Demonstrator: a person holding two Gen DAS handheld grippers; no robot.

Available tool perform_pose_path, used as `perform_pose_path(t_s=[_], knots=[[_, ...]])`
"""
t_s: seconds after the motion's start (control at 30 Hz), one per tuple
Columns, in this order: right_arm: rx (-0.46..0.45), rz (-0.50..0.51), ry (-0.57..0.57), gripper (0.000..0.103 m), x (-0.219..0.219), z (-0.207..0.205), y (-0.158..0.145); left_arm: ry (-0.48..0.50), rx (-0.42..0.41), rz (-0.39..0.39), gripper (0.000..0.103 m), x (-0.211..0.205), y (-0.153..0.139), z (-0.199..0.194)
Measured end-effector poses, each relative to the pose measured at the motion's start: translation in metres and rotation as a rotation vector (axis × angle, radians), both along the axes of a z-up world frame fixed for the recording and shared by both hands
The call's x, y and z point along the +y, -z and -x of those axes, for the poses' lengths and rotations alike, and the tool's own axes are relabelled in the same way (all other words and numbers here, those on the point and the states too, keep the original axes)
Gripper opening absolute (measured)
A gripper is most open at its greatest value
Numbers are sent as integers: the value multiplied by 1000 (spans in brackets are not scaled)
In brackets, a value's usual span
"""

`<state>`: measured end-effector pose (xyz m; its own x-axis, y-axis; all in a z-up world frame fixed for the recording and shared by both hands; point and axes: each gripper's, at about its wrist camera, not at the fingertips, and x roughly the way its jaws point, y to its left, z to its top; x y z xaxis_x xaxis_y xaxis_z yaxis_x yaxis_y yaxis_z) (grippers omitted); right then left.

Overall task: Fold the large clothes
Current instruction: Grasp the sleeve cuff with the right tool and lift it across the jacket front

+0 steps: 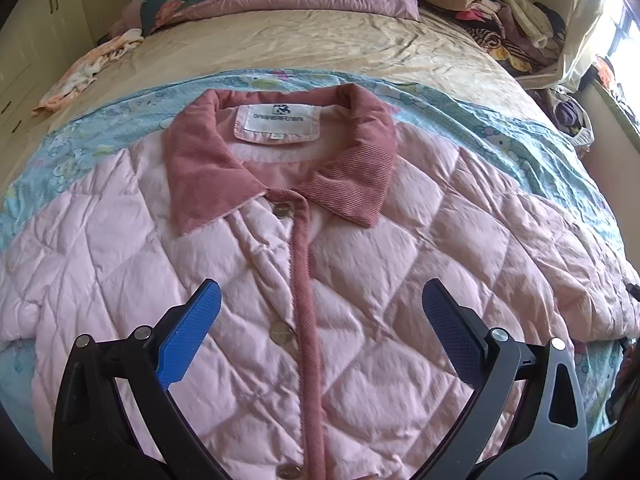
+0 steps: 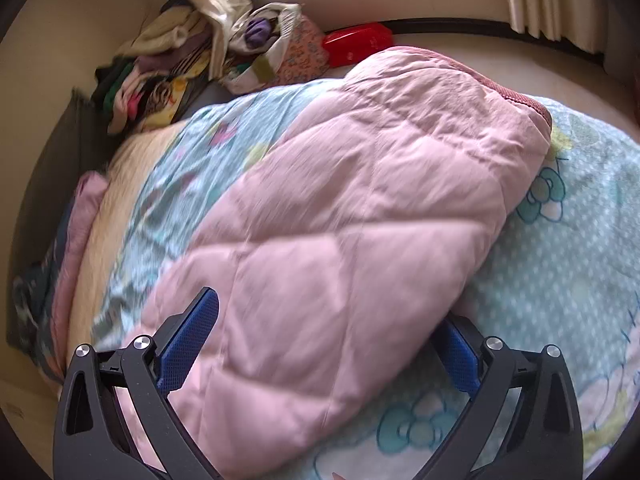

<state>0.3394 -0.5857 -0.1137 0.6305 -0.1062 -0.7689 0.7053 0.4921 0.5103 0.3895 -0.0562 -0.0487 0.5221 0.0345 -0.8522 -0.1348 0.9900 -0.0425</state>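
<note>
Two grippers hang over the pink quilted jacket [image 1: 360, 280] spread on the bed's blue blanket [image 2: 560, 280]: the left gripper [image 1: 322, 300], fingers apart, above its buttons; the right gripper [image 2: 326, 320], fingers spread, straddling a sleeve [image 2: 360, 200]. Beyond the jacket, heaped clothes [image 1: 500, 8].

both wrist views close above jacket [image 1: 320, 280]

We see our right gripper [image 2: 320, 344] with its blue-padded jaws spread wide around a pink quilted sleeve [image 2: 360, 208], which lies on a light blue cartoon-print sheet [image 2: 560, 280]. Beyond it sit a heap of clothes [image 2: 160, 80] and a red case [image 2: 356, 46].
</note>
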Motion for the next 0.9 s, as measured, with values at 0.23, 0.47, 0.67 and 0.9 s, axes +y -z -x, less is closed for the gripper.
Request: perform_pose_path(t_s=[0.23, 0.47, 0.67, 0.9], knots=[[-84, -22, 92, 73, -25, 10, 2, 25, -40, -17, 94, 6, -10, 0], [-234, 83, -5, 19, -8, 12, -46, 50, -52, -12, 94, 5, -21, 5], [-329, 191, -148, 18, 30, 5, -110, 66, -71, 2, 94, 8, -38, 12], [-430, 306, -321, 18, 91, 5, -173, 71, -113, -6, 94, 19, -61, 27]])
